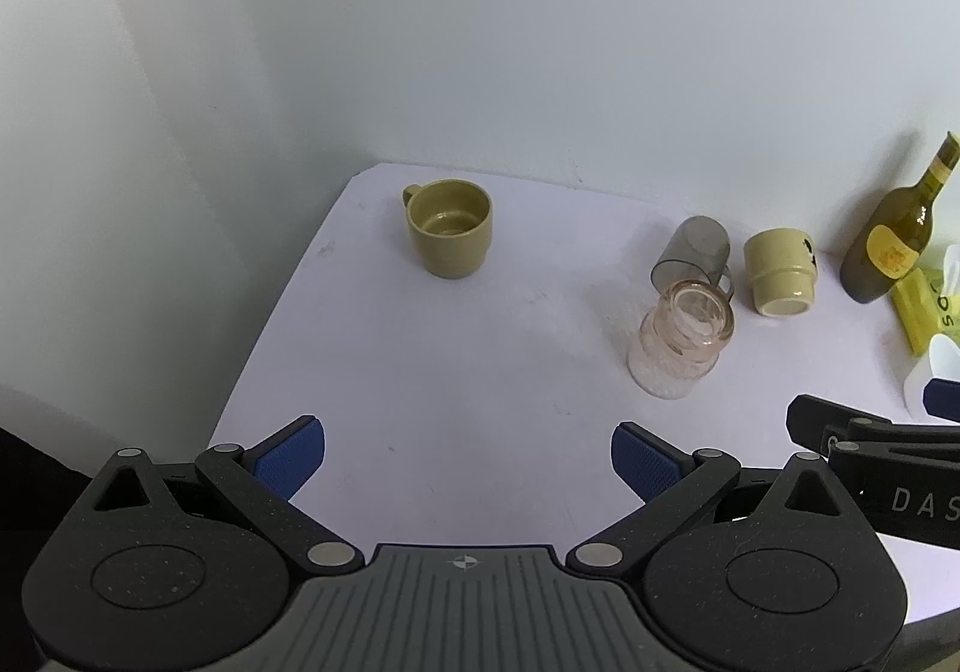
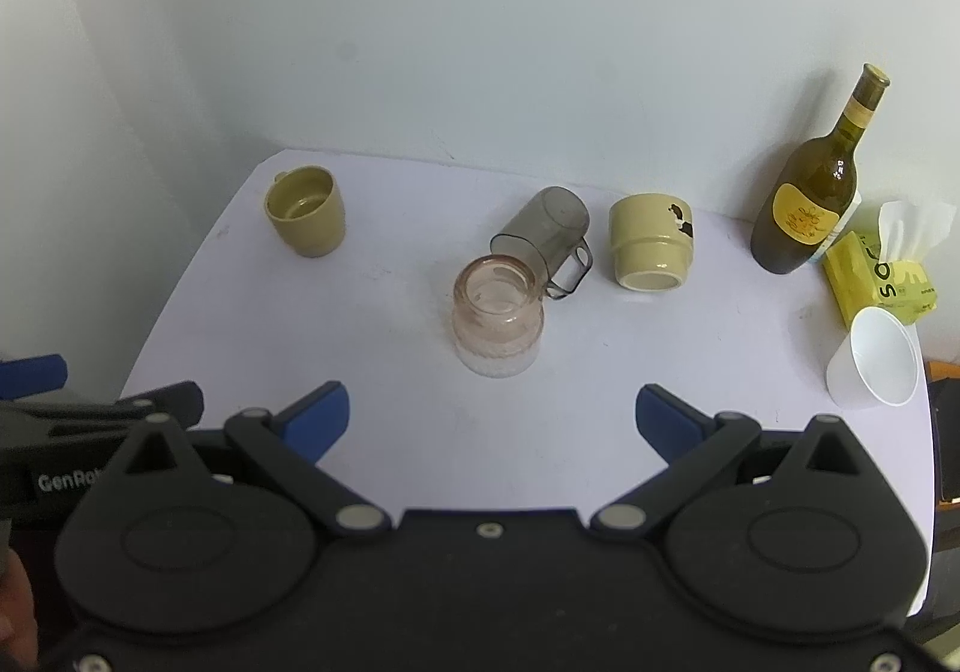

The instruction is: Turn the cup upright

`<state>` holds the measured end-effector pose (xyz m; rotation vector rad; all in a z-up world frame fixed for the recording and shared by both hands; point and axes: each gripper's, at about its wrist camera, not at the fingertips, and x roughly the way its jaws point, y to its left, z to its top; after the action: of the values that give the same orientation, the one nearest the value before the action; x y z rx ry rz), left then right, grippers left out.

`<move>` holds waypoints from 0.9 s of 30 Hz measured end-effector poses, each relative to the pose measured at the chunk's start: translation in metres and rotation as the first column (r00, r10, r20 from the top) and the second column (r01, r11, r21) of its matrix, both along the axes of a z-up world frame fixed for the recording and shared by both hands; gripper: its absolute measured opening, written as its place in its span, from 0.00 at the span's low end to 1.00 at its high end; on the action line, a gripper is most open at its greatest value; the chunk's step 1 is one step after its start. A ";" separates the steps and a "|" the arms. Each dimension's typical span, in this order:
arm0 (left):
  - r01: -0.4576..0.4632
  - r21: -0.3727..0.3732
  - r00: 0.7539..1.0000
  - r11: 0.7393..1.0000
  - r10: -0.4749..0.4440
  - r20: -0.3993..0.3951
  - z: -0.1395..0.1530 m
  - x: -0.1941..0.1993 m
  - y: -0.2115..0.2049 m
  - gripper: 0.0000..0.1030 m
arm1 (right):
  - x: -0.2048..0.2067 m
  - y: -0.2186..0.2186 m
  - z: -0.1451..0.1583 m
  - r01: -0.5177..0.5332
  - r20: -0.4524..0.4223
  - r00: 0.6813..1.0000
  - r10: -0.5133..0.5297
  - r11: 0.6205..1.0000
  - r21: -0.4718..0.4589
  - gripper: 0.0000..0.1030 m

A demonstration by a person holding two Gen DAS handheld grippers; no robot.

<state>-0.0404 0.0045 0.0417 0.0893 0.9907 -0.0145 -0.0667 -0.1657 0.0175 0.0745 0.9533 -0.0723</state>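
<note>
Both my grippers hover low over the near edge of the white table, side by side, pointing toward the back wall. My left gripper has its blue pads spread wide, nothing between them. My right gripper is the same: pads released, gap bare. Each shows at the edge of the other's view, so they sit close together.

Bare tabletop lies right ahead of both. Nearest thing is the pink glass cup, upside down, mouth on the table, straight ahead of my right gripper. Touching it or just behind it, cannot tell which, is a smoky clear mug lying on its side, handle to the right. Right of that, a cream mug, also upside down. Far left, well apart, an olive mug stands upright near the back left corner.

Right side is crowded: white paper cup near the right edge, yellow tissue pack behind it, green wine bottle against the wall.
</note>
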 end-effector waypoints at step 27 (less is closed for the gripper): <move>0.002 -0.002 1.000 1.000 -0.002 0.020 0.011 -0.007 0.009 1.00 | -0.009 0.011 0.010 -0.005 0.026 1.000 0.005 1.000 0.000 1.00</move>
<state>-0.0477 0.0136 0.0525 0.0885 0.9707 -0.0163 -0.0762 -0.1550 0.0273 0.0728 0.9273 -0.0664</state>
